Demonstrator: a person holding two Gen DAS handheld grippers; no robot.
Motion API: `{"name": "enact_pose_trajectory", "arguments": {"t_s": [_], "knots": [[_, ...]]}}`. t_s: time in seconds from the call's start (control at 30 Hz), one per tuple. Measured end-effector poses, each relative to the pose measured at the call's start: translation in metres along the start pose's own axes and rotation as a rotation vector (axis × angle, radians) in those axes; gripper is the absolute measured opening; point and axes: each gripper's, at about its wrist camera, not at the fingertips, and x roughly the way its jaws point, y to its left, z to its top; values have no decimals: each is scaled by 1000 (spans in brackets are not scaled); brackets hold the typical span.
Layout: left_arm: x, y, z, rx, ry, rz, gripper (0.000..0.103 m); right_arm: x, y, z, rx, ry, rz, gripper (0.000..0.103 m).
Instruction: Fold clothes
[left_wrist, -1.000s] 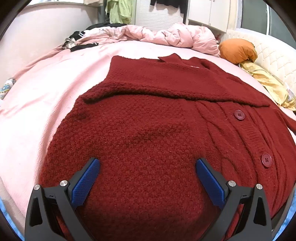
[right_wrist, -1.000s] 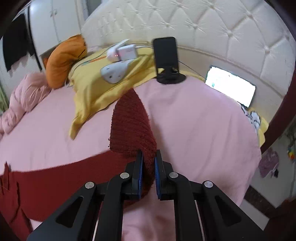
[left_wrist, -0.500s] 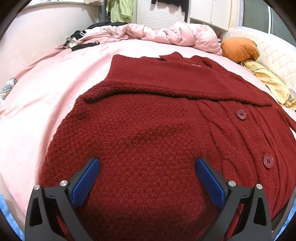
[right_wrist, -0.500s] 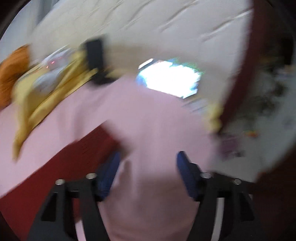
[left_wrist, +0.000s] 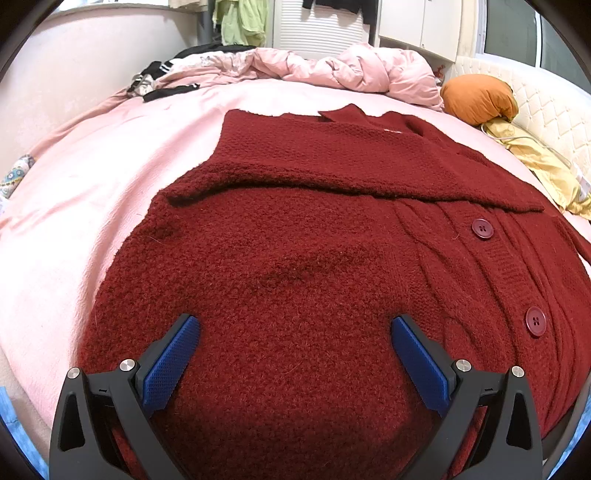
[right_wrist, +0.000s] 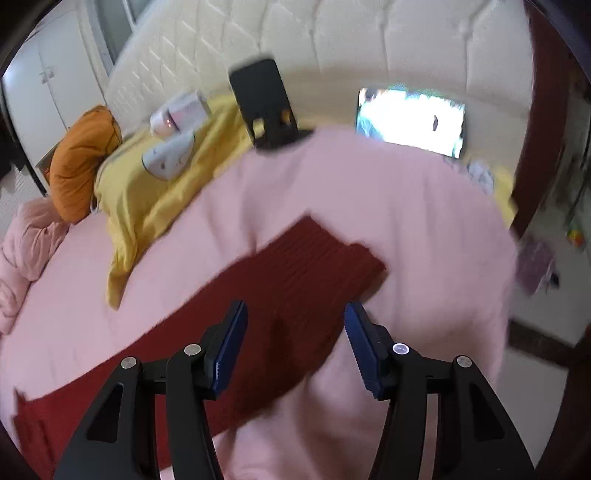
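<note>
- I am folding a red cardigan (left_wrist: 314, 266) that lies flat on the pink bed (left_wrist: 74, 206), its buttoned front up and two buttons showing toward the right of my left view.
- One sleeve (left_wrist: 332, 173) already lies folded across the chest, from the far shoulder toward the button band. I count that fold as done.
- My left gripper (left_wrist: 295, 350) hangs over the near part of the body, fingers wide apart, with nothing pinched between them. The knit shows under and between them, but I cannot tell whether the tips touch it.
- My right gripper (right_wrist: 295, 332) is over the other sleeve (right_wrist: 303, 273), which lies stretched out on the bed with its ribbed cuff pointing toward the headboard (right_wrist: 332, 40).
- The right fingers have just narrowed slightly, yet they stand apart: the sleeve lies below the gap and the pads do not press on it, so I hold nothing. The picture is blurred here.
- What is left, as I judge it: take this second sleeve and lay it across the chest over the first, then fold the body up from the hem into a compact stack.
- So I put the job at less than halfway: one sleeve in, one sleeve out, body not yet folded.
- A yellow cloth (right_wrist: 155, 192) and an orange pillow (right_wrist: 81, 162) lie well clear of the sleeve, so they should not get in my way.
</note>
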Motion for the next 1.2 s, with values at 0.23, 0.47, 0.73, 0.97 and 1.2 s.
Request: {"name": "enact_pose_trajectory", "arguments": {"t_s": [0.23,0.47,0.73,0.97,1.2], "knots": [[0,2,-1,3,-2,-3,103,-27,20,-4,-14,-85,-321,57],[-1,1,-2,4,-14,-6,103,-100,124,-49,-234,-43,142,57],[-2,1,-2,12,-27,-22,103,-162,261,-198,-516,199,508,59],[-4,0,-3,22,-39,-36,103,-150,309,-328,-725,164,381,59],[-4,-5,1,43,-22,-21,103,-154,308,-345,-733,83,327,66]]}}
